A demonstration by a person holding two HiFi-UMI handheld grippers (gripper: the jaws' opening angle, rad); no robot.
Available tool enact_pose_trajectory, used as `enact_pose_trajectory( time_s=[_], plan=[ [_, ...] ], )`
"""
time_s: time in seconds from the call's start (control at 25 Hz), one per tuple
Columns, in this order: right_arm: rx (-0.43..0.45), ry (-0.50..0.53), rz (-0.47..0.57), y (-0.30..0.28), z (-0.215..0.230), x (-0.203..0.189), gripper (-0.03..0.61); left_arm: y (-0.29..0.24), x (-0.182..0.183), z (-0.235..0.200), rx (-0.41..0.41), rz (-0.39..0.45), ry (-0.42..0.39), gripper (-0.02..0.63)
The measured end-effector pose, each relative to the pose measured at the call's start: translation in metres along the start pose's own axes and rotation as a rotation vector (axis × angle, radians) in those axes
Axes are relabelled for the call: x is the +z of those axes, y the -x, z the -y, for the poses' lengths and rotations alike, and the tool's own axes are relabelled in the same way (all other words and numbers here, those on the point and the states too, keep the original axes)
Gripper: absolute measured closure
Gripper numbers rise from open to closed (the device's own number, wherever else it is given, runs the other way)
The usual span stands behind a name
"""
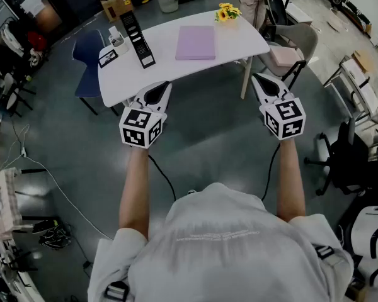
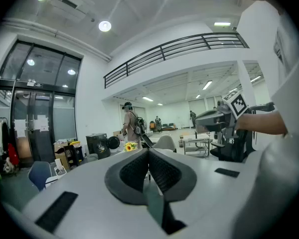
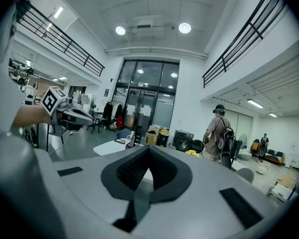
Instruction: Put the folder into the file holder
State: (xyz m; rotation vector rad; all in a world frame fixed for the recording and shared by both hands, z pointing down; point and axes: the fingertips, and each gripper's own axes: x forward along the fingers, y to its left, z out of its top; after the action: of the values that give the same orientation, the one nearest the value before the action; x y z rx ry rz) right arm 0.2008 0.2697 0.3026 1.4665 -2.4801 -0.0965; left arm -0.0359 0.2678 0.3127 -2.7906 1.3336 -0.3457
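A flat purple folder (image 1: 195, 43) lies on the white table (image 1: 239, 46), right of centre. Further left on the same table stands the black file holder (image 1: 137, 39), upright and tilted back. Both grippers hang in the air short of the table's near edge, apart from the folder and holder. My left gripper (image 1: 166, 85) is shut and empty, as its own view (image 2: 148, 151) shows. My right gripper (image 1: 254, 77) is likewise shut with nothing in it (image 3: 149, 148). The folder is hidden in both gripper views.
Yellow flowers (image 1: 227, 12) stand at the table's far edge, small desk items (image 1: 113, 43) at its left end. A blue chair (image 1: 88, 68) is left of the table, a beige chair (image 1: 296, 43) right. A person with a backpack (image 3: 219, 133) walks beyond.
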Motion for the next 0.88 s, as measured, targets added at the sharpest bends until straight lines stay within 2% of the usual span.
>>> enact_pose_trajectory(
  time_s=[0.2,0.44,0.76,0.84,0.88],
  plan=[
    [0.007,-0.003,0.008,0.001,0.002,-0.002,0.565,-0.005,0.002,0.006,-0.011,0.003,-0.03,0.6],
    [0.056,-0.027,0.005,0.002,-0.004,-0.005,0.565,-0.006,0.001,0.006,-0.007,0.001,-0.014,0.598],
    [0.017,-0.049,0.019,0.005,0.011,-0.005,0.563,-0.007,-0.004,0.003,0.029,-0.016,-0.018,0.597],
    [0.027,-0.045,0.015,0.005,0.012,-0.007,0.563,-0.008,-0.004,0.004,0.034,-0.014,-0.022,0.58],
    [0.04,-0.04,0.006,0.005,0.011,-0.01,0.521,-0.008,-0.004,0.005,0.032,-0.013,-0.023,0.532]
  ],
)
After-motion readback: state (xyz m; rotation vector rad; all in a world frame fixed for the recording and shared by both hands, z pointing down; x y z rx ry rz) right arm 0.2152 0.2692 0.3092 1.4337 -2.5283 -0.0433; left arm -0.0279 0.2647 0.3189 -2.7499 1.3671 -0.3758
